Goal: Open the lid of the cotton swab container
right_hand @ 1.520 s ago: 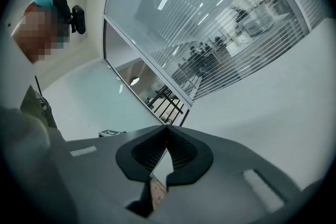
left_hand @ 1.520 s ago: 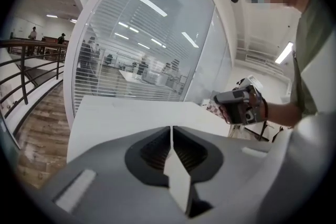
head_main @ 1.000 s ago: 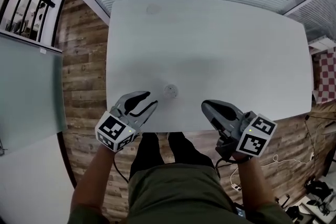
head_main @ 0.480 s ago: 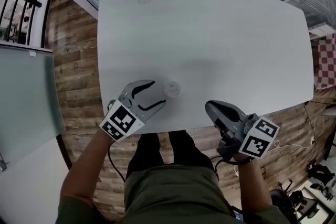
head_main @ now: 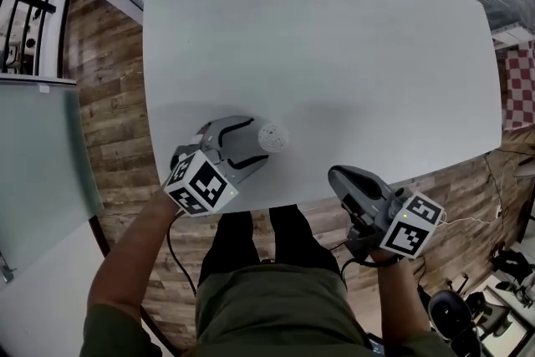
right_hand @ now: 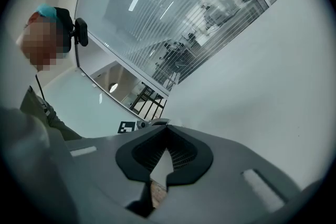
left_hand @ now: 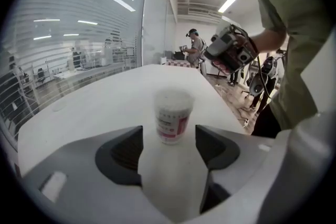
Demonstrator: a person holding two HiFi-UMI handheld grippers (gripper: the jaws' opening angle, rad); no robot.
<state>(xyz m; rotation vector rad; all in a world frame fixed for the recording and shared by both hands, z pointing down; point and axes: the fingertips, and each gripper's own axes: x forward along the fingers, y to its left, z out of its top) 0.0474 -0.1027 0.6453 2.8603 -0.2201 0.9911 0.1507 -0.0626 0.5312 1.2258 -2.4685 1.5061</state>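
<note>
Left gripper (head_main: 253, 143) jaws opening wide; cotton swab container (head_main: 272, 135) upright on table (head_main: 334, 38) between tips, untouched, lid (left_hand: 174, 97) on; right gripper (head_main: 336, 174) jaws together, empty, at near table edge

An olive-green short-sleeved shirt (head_main: 276, 309) and dark trousers (head_main: 251, 240) are worn. The left gripper (head_main: 253, 143) and the right gripper (head_main: 334, 174) are shelled in pale grey and lined with black ribbed pads (left_hand: 123, 152). Each is capped by a marker cube (head_main: 201, 184) of black-and-white squares. A black cable (head_main: 171, 247) is trailed from the left one. The left gripper's jaws are opening, with the cotton swab container (head_main: 272, 135) between their tips.
</note>
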